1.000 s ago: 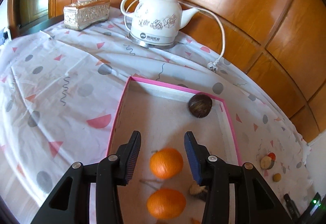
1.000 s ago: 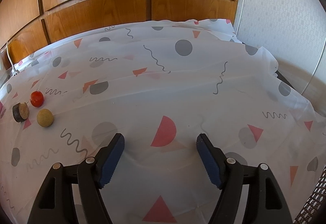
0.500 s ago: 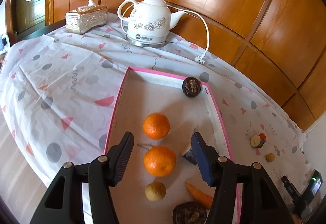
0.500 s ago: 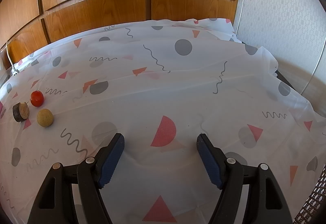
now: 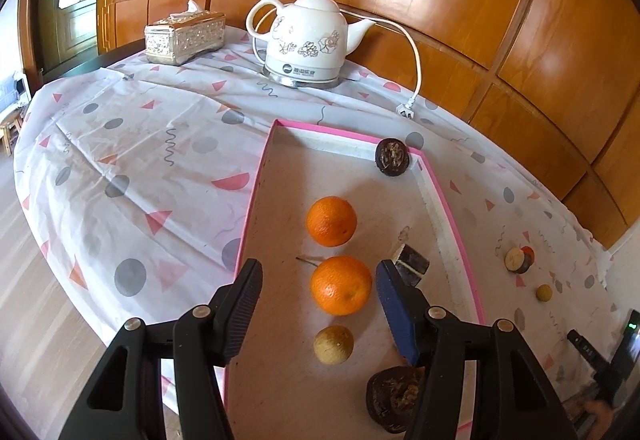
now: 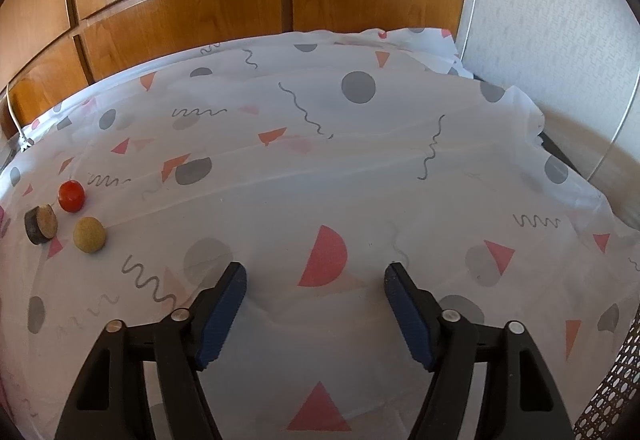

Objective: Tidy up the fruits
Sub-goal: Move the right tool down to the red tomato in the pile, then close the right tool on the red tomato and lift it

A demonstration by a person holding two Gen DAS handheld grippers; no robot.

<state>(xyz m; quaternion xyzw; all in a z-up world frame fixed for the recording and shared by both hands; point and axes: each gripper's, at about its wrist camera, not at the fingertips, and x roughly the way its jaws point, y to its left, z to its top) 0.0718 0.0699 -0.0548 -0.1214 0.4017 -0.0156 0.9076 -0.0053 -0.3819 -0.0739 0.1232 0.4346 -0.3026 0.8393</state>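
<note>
Inside the pink-rimmed tray (image 5: 448, 218) two oranges are seen, the nearer orange (image 5: 341, 285) lying at 12 o'clock from the left tool (image 5: 318, 282), framed between its spread fingers but touched by neither, and the farther orange (image 5: 331, 221) set just beyond it. A small tan fruit (image 5: 333, 344) is found nearer the camera, between the finger bases. A dark cut piece (image 5: 414, 263) is placed just beside the right fingertip at 2 o'clock, a dark round fruit (image 5: 392, 156) is lodged in the tray's far right corner, and another dark fruit (image 5: 390, 398) is partly hidden behind the right finger at 5 o'clock. The left tool is held above the tray, tilted downward over the fruits, and nothing is gripped.

On the patterned cloth of the worktop (image 6: 360, 168), three pieces are left outside the tray at 10 o'clock from the right tool (image 6: 315, 276): a red fruit (image 6: 71, 196), a tan ball (image 6: 89, 234) and a dark slice (image 6: 41, 223), all close together. The right tool is held low over bare cloth, well apart from them, its fingers spread wide around nothing.

Beyond the tray, a white kettle (image 5: 308, 44) and a tissue box (image 5: 184, 36) are set against the wooden panelling.
</note>
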